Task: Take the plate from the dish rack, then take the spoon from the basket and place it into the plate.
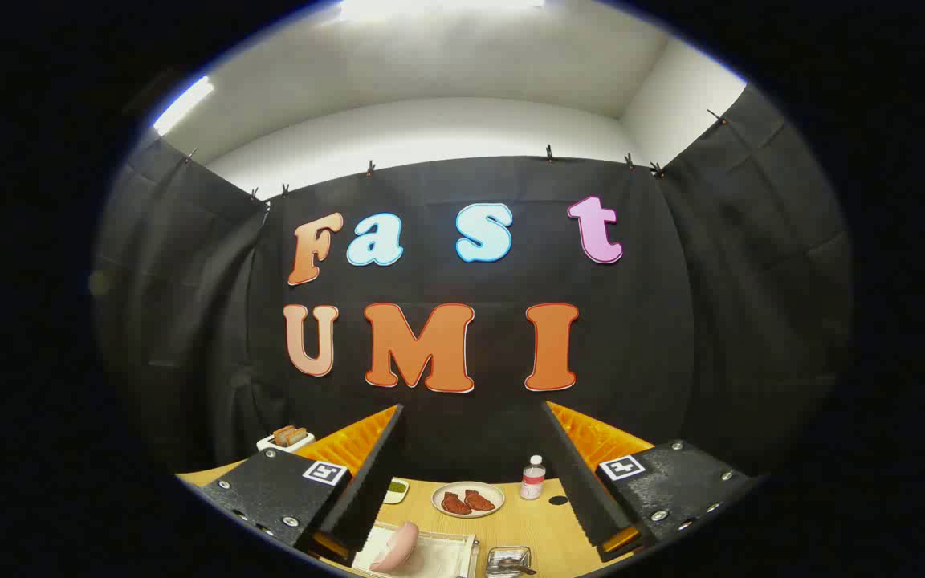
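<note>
The plate (397,548), pink and standing on edge in the white dish rack (438,558), sits low between the gripper (474,474)'s fingers, which are spread wide apart and hold nothing; just beside the rack the metal basket (508,559) holds the spoon (520,568). Judging by this, the first step is barely begun, and the next move calls for dipping down to close on the plate's rim. Farther off sit a white dish of food (468,498) and a small bottle (533,478).

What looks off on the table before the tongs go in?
Nothing stands out. The tongs are open above the table. The pink plate leans on edge in the dish rack, as expected. The spoon sits in its basket; the bottle is upright, and the plate of food beyond is level.
</note>
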The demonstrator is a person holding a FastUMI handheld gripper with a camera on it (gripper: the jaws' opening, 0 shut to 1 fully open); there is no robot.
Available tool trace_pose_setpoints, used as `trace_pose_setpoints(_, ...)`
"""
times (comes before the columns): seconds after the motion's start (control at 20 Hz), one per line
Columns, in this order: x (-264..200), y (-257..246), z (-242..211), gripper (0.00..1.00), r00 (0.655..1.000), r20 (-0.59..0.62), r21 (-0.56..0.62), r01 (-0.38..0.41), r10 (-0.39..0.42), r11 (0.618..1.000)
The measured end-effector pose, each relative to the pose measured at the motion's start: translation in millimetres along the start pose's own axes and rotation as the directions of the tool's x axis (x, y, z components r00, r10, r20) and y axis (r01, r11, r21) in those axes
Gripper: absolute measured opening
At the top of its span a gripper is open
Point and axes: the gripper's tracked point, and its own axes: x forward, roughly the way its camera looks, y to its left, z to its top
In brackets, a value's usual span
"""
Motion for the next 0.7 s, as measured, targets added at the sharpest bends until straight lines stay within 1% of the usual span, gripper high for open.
trace_pose_setpoints(0.45,3.5,6.4,10.3,0.98,1.000,0.026,0.011,-0.015,0.015,1.000)
trace_pose_setpoints(0.7,5.2,13.0,3.8,0.98,1.000,0.007,0.001,-0.030,0.030,1.000)
